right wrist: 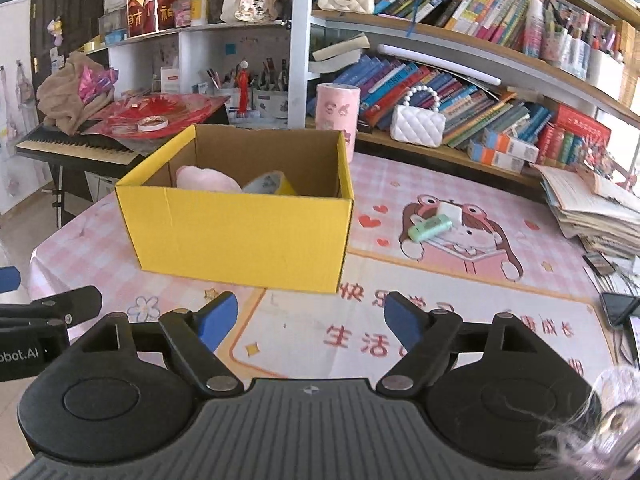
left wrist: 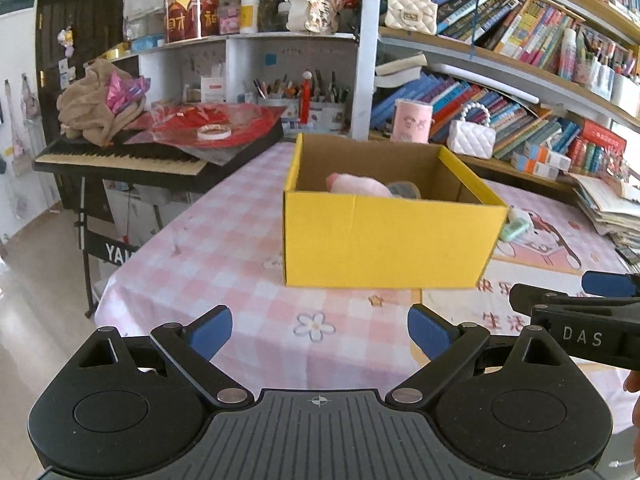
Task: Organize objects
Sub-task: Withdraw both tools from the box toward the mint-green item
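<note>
A yellow cardboard box (left wrist: pixel 384 240) stands open on the table; it also shows in the right wrist view (right wrist: pixel 240 236). Inside lie a pink soft item (right wrist: pixel 204 178) and a grey tape roll (right wrist: pixel 264 184). To the right of the box, a mint green item (right wrist: pixel 430 226) and a small white item (right wrist: pixel 449 211) lie on the cartoon mat. My left gripper (left wrist: pixel 320 330) is open and empty, in front of the box. My right gripper (right wrist: pixel 310 320) is open and empty, in front of the box's right corner. The right gripper's side shows in the left wrist view (left wrist: pixel 580 320).
The table carries a pink checked cloth (left wrist: pixel 224 248). A keyboard (left wrist: pixel 120 158) piled with cloth and red paper stands at the left. Bookshelves (right wrist: pixel 480 92) run behind the table. A stack of books (right wrist: pixel 592 212) and a phone (right wrist: pixel 618 308) lie at the right.
</note>
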A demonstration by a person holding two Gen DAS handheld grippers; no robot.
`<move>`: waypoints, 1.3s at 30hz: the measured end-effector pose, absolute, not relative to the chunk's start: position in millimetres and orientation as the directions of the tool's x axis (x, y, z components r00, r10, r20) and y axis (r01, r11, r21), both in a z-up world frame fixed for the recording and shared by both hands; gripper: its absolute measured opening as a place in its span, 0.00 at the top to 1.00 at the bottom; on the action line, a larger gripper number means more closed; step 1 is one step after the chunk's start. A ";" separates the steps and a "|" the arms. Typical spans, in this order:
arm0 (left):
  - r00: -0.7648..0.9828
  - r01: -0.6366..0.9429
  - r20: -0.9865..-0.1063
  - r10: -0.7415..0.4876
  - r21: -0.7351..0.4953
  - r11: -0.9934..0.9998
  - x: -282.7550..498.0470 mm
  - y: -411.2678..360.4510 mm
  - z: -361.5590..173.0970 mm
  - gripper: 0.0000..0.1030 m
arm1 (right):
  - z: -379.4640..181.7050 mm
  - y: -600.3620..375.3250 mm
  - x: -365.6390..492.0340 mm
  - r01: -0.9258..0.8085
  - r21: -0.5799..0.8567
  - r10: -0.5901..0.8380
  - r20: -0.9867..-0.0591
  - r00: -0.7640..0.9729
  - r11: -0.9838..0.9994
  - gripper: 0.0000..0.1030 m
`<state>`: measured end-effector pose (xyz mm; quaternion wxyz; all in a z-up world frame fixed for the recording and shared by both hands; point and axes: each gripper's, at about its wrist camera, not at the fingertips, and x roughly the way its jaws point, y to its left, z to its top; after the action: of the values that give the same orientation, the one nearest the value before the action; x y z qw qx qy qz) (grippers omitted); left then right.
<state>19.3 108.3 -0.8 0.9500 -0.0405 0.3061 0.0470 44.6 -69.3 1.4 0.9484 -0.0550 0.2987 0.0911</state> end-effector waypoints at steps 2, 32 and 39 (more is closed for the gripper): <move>0.805 -0.101 -0.591 0.052 -0.050 0.994 15.7 106.5 -1.9 0.06 | 0.1 -71.3 37.7 -0.197 -0.049 0.133 -0.579 0.804 0.979 0.22; 0.742 0.174 -0.649 -0.170 -0.058 0.983 26.2 23.6 -18.9 0.06 | -18.1 -162.0 -4.8 0.078 -0.033 -0.082 -0.622 0.779 0.996 0.20; 0.728 0.219 -0.656 -0.199 -0.053 0.974 41.3 -5.5 -21.2 0.06 | -22.4 -188.5 1.5 0.130 -0.031 -0.120 -0.633 0.764 0.991 0.20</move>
<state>41.3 -5.5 -21.2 0.9294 0.0142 0.3514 -0.1123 1.5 -188.5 -22.4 0.9392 0.0072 0.3367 -0.0667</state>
